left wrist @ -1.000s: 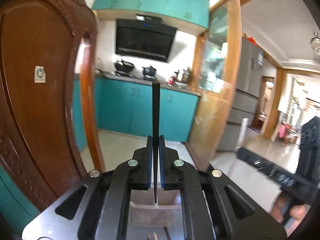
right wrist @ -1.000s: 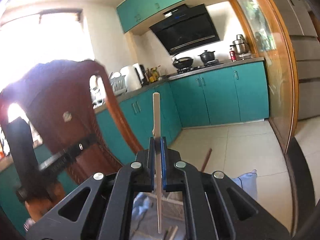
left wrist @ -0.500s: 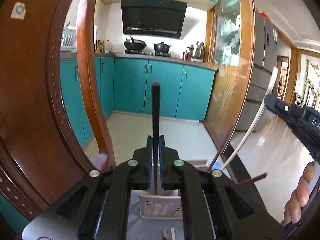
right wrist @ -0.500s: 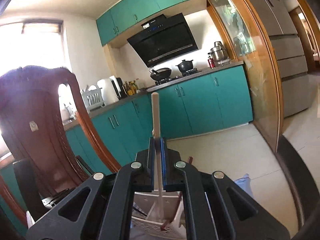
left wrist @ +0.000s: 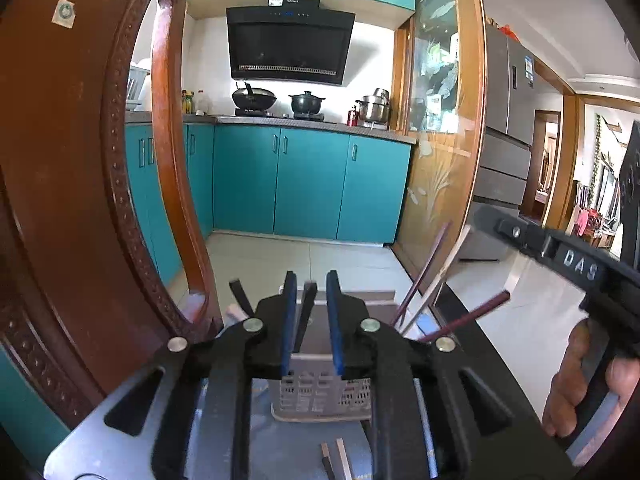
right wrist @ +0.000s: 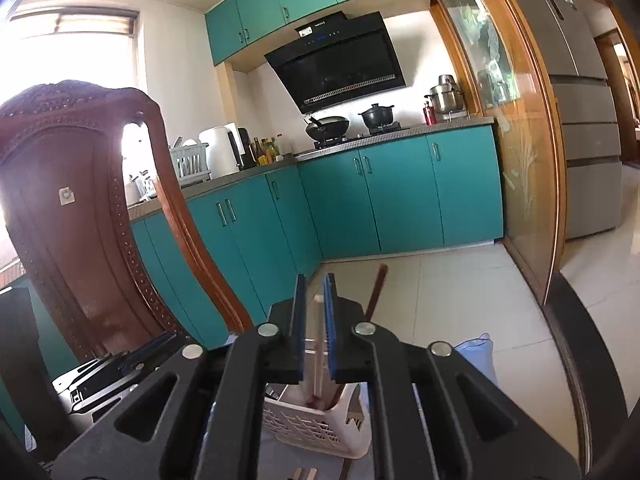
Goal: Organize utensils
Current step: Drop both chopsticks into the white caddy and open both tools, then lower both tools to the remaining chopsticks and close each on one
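My left gripper (left wrist: 311, 280) is open above a grey perforated utensil basket (left wrist: 320, 396). A black chopstick (left wrist: 306, 312) leans loose between its jaws, lower end in the basket. Another black chopstick (left wrist: 240, 296) stands at the basket's left. Dark red chopsticks (left wrist: 424, 272) and a pale one lean out at the right. My right gripper (right wrist: 316, 280) is open above the same basket (right wrist: 316, 424). A pale chopstick (right wrist: 319, 344) stands loose between its jaws, end in the basket. A dark red chopstick (right wrist: 376, 292) leans beside it.
A carved wooden chair back (left wrist: 80, 184) stands close on the left, also in the right wrist view (right wrist: 80, 216). The right gripper's body and the hand holding it (left wrist: 576, 280) are at the right. Two loose chopsticks (left wrist: 336, 460) lie on the table in front of the basket.
Both grippers moved down toward the basket and opened. The black chopstick and the pale chopstick dropped from their grips into the basket.
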